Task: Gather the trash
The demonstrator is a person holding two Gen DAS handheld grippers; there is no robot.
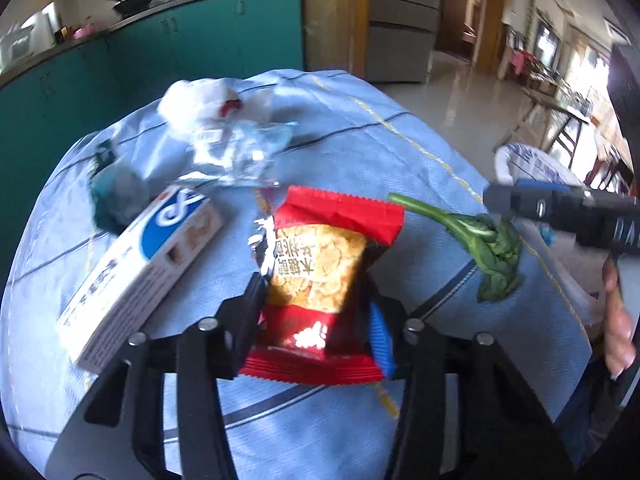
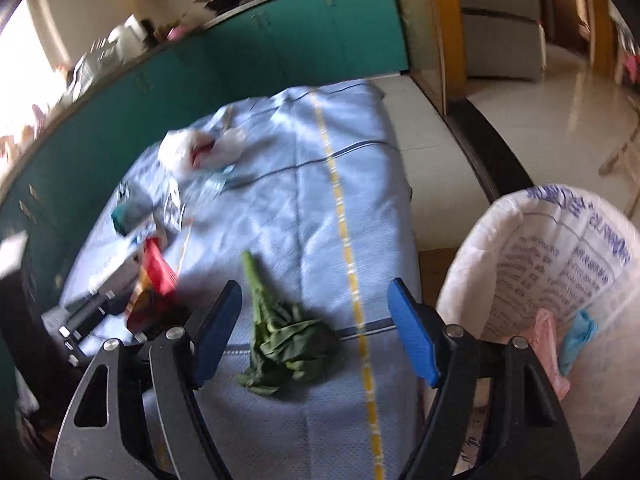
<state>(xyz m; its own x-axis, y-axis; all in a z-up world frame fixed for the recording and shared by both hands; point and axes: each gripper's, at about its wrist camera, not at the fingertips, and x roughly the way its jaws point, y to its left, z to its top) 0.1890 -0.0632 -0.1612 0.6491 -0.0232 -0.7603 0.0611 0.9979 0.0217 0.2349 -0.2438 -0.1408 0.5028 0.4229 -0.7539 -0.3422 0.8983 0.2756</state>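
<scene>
Left gripper (image 1: 316, 300) pinching red snack packet (image 1: 320, 276) on blue tablecloth (image 2: 280, 208), wilted green leaf (image 2: 280, 336) right of packet, right gripper (image 2: 316, 332) fingers spread wide above leaf, white bin bag (image 2: 560, 264) beyond cloth's right edge.

Red snack pkt (image 1: 320, 280), green leaf (image 2: 280, 336), blue cloth (image 2: 304, 208).

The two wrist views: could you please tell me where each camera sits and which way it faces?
Left wrist: on the left gripper, angled down at the table; its fingers close on the red snack packet; a hand shows at right.
Right wrist: on the open right gripper, looking down over the leafy green, bag-lined bin at right.
Shared: packet, green, blue tablecloth.
</scene>
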